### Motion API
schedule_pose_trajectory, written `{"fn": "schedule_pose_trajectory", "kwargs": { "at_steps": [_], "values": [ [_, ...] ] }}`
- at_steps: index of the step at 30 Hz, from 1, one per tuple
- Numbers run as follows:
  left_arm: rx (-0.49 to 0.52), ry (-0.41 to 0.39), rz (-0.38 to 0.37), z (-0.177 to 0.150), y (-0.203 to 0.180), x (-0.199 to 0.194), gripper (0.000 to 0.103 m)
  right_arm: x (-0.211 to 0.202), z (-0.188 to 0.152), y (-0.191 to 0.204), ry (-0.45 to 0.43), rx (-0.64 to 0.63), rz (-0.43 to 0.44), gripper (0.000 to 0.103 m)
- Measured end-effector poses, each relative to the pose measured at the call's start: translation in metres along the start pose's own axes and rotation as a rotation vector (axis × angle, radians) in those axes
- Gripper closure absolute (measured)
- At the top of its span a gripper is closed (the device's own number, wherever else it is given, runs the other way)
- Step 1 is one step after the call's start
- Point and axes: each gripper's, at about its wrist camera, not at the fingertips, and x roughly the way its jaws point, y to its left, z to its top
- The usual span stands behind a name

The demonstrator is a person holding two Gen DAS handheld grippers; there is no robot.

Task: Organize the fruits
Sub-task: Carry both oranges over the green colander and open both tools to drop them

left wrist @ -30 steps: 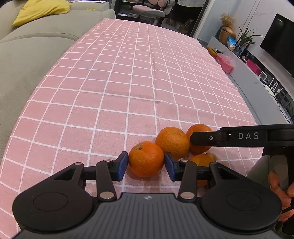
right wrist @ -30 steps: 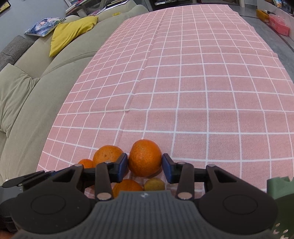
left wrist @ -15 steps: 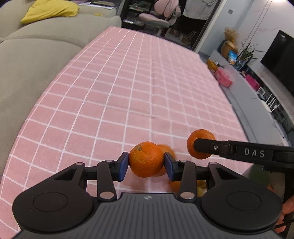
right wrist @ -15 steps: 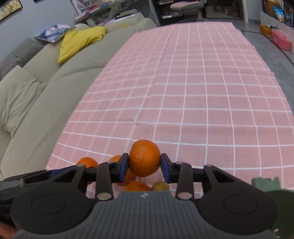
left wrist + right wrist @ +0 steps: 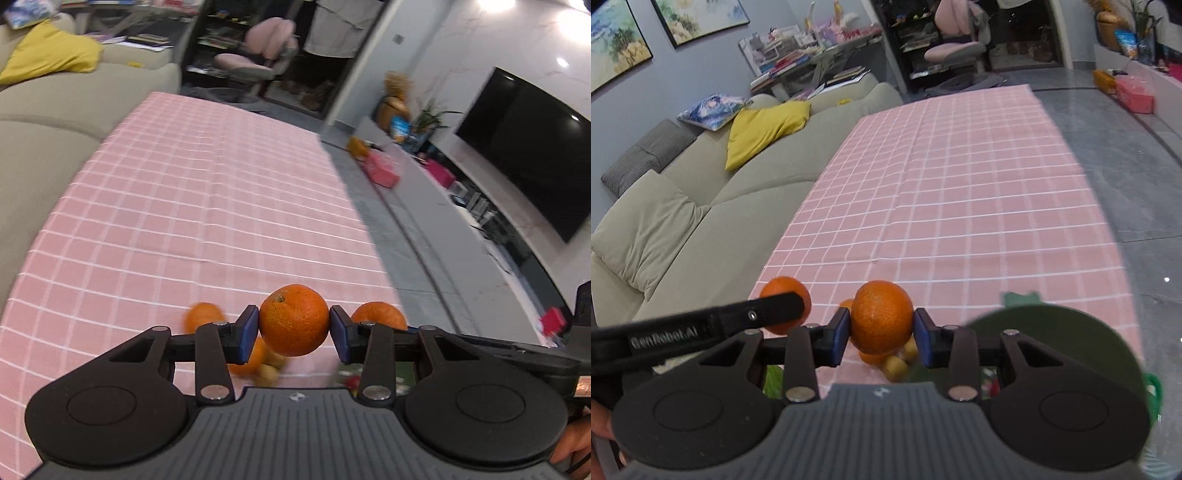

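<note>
My left gripper point(image 5: 293, 328) is shut on an orange point(image 5: 293, 319), held up off the pink checked cloth point(image 5: 192, 206). My right gripper point(image 5: 881, 332) is shut on a second orange point(image 5: 881, 321), also in the air. Each view shows the other gripper's orange beside it: the right one's orange point(image 5: 378, 315), and the left one's orange point(image 5: 785, 295) behind a black finger point(image 5: 713, 325). Below on the cloth lie two more oranges point(image 5: 203, 317) point(image 5: 251, 358) and a small yellow fruit point(image 5: 895, 365), partly hidden by the grippers.
A dark green round container point(image 5: 1052, 332) sits at the near right of the cloth. A beige sofa point(image 5: 683, 221) with a yellow cushion runs along the left edge. Grey floor, a low TV bench point(image 5: 461, 206) and a pink box lie to the right.
Both grippers have risen off the cloth, each carrying its orange. The remaining fruits stay on the cloth and now look lower and smaller.
</note>
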Motion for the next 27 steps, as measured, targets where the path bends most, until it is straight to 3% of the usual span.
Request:
{"fn": "schedule_pose_trajectory", "kwargs": {
  "at_steps": [12,18,27],
  "values": [
    [0.154,0.095,-0.135,-0.015,-0.082,0.026,0.056,-0.078,-0.038,-0.049,-0.038,0.023,-0.147,0.069],
    [0.194,0.194,-0.136,-0.030,-0.105,0.060,0.056,-0.081,-0.052,-0.067,-0.007,-0.018,-0.219,0.069],
    [0.189,0.280,-0.123,-0.044,-0.099,0.095,0.056,-0.050,-0.060,-0.078,0.065,-0.079,-0.256,0.069]
  ]
}}
